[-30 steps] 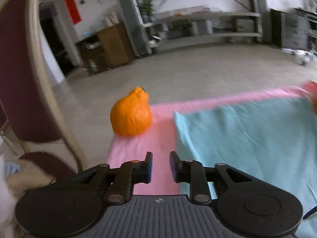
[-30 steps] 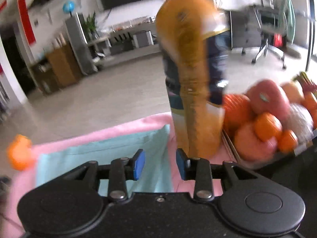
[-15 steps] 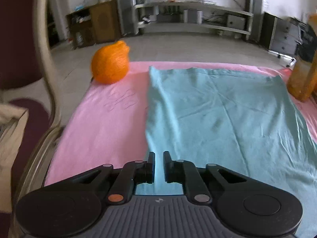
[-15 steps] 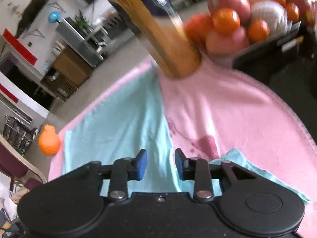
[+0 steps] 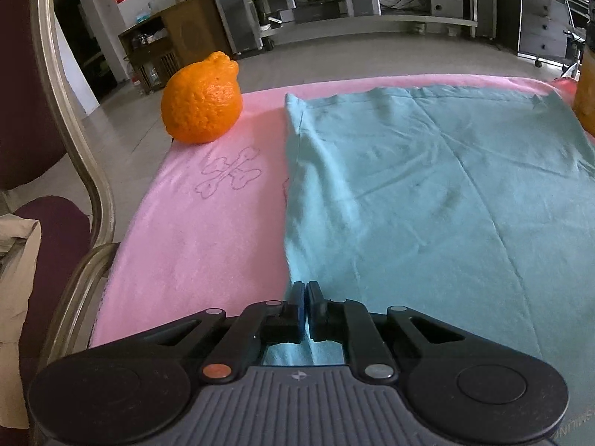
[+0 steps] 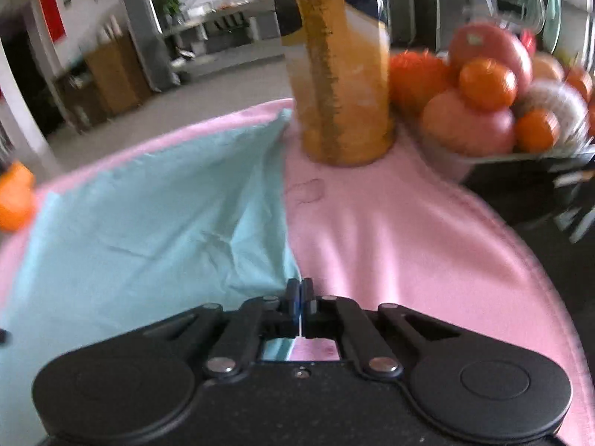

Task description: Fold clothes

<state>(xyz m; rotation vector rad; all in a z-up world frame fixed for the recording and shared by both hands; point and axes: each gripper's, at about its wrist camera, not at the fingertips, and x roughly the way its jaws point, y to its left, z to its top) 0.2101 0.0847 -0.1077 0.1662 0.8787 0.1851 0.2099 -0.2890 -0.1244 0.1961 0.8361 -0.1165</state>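
Both grippers are sitting lower than a second ago, down at the near edge of the pink-covered table (image 5: 193,245), and their fingers have come together. Left gripper (image 5: 306,290) is pinching the near left corner of the teal garment (image 5: 427,193), with a sliver of teal showing between the pads. Right gripper (image 6: 299,286) is clenched at the garment's near right corner; whether cloth is actually caught there is hard to make out, since the gripper body is hiding the edge and the right view is blurring. The garment is lying spread flat across the middle of the table, lightly creased, its left edge slightly rucked. An orange fruit (image 5: 202,102) is resting at the far left corner. A tall juice bottle (image 6: 342,74), cut off at the top, is standing at the far right corner, beside a heap of blurred fruit (image 6: 483,104).
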